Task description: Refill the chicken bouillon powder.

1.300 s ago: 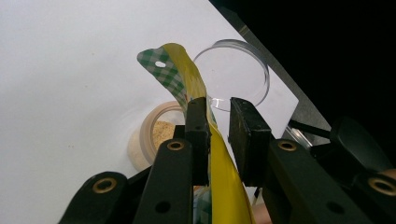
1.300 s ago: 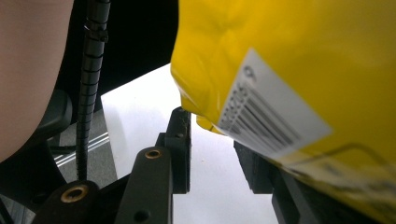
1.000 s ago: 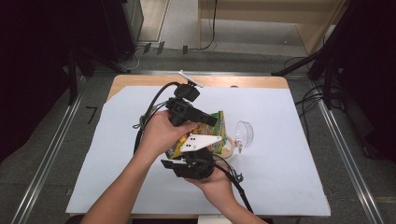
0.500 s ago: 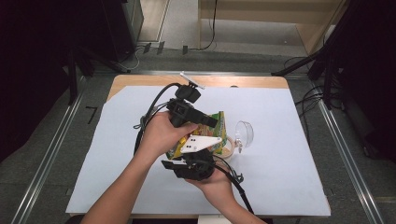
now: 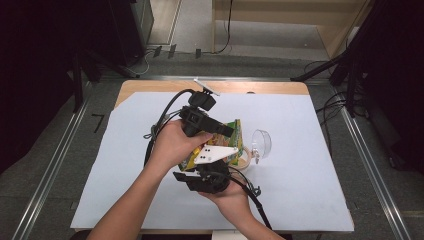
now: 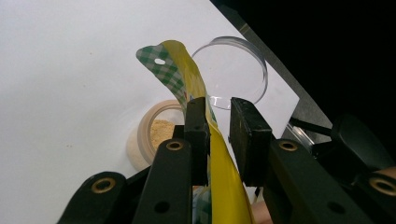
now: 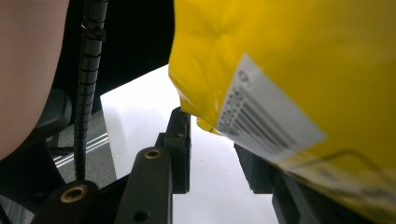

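Note:
A yellow bag with a green checked top (image 5: pixel 234 145) hangs over the middle of the table between both hands. In the left gripper view the bag (image 6: pixel 187 79) passes between the jaws of my left gripper (image 6: pixel 218 109), which is shut on it; its top strip curls up past the tips. Below sits a small round jar of beige powder (image 6: pixel 156 135), with its clear lid (image 6: pixel 233 70) lying beside it. In the high view my left gripper (image 5: pixel 231 131) reaches in from above the bag. My right gripper (image 5: pixel 216 167) is below it. Its jaws (image 7: pixel 212 135) stand open, and the bag (image 7: pixel 289 60) hangs over the right one.
White paper (image 5: pixel 125 165) covers the wooden table. The jar (image 5: pixel 245 157) and its lid (image 5: pixel 261 142) sit just right of the bag. A ribbed cable (image 7: pixel 88 70) runs close by the right gripper. Dark floor, rails and cables surround the table.

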`<action>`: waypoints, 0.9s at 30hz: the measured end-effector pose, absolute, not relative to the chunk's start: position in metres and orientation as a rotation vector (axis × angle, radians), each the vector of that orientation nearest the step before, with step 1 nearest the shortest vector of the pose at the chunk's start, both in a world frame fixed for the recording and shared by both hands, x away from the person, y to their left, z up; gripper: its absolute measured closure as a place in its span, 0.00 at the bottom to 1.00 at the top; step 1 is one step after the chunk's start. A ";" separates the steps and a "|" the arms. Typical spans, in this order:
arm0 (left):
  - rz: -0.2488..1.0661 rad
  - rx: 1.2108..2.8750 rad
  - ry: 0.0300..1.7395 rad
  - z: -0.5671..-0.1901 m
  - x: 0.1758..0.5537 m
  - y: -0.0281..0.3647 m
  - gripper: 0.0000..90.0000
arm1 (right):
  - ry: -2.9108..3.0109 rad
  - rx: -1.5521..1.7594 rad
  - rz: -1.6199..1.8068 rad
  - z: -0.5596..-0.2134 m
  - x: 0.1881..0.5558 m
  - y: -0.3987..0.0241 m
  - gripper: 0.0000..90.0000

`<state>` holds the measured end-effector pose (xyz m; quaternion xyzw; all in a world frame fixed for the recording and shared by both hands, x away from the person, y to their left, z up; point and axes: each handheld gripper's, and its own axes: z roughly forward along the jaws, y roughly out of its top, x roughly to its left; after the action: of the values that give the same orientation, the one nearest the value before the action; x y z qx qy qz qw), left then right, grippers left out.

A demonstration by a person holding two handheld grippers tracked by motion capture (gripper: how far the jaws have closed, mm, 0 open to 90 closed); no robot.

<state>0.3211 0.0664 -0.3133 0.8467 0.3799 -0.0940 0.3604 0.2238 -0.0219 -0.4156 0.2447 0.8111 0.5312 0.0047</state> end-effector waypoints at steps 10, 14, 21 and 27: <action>-0.240 2.186 0.975 -0.314 0.319 0.065 0.86 | 2.538 0.762 1.667 -0.417 0.223 -0.022 0.76; -0.246 2.189 0.970 -0.315 0.319 0.066 0.86 | 2.538 0.746 1.675 -0.419 0.223 -0.022 0.75; -0.267 2.184 0.958 -0.316 0.316 0.068 0.84 | 2.526 0.702 1.708 -0.424 0.220 -0.023 0.70; -0.269 2.196 0.959 -0.318 0.315 0.071 0.84 | 2.536 0.681 1.726 -0.427 0.219 -0.024 0.68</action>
<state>0.3149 0.0709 -0.3176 0.8506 0.3714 -0.1043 0.3572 0.2194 -0.0238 -0.4266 0.2167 0.8071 0.5492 -0.0003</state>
